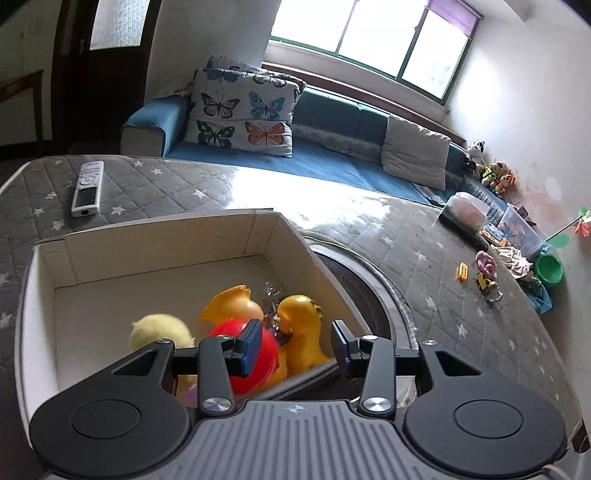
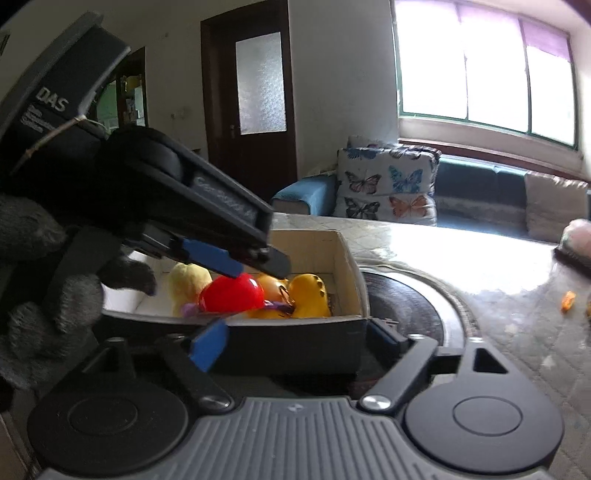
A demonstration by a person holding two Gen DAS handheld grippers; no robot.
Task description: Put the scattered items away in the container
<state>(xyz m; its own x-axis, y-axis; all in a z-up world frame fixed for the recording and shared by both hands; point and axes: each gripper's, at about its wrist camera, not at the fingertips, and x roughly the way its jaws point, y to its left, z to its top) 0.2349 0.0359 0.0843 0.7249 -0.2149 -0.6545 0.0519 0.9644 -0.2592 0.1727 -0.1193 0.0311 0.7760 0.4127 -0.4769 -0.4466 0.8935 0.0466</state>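
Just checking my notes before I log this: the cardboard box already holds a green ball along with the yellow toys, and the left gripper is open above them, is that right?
One thing is off: the ball is red, not green, as the left wrist view shows. The rest stands: it sits in the cardboard box with the yellow toys, and the left gripper is open above them.

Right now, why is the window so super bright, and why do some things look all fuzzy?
Left wrist view: daylight blows the window white and throws glare across the table cover; the fisheye bends the edges. Right wrist view: same white window; the left claw over the box and the gloved hand are close to the lens and blurry.
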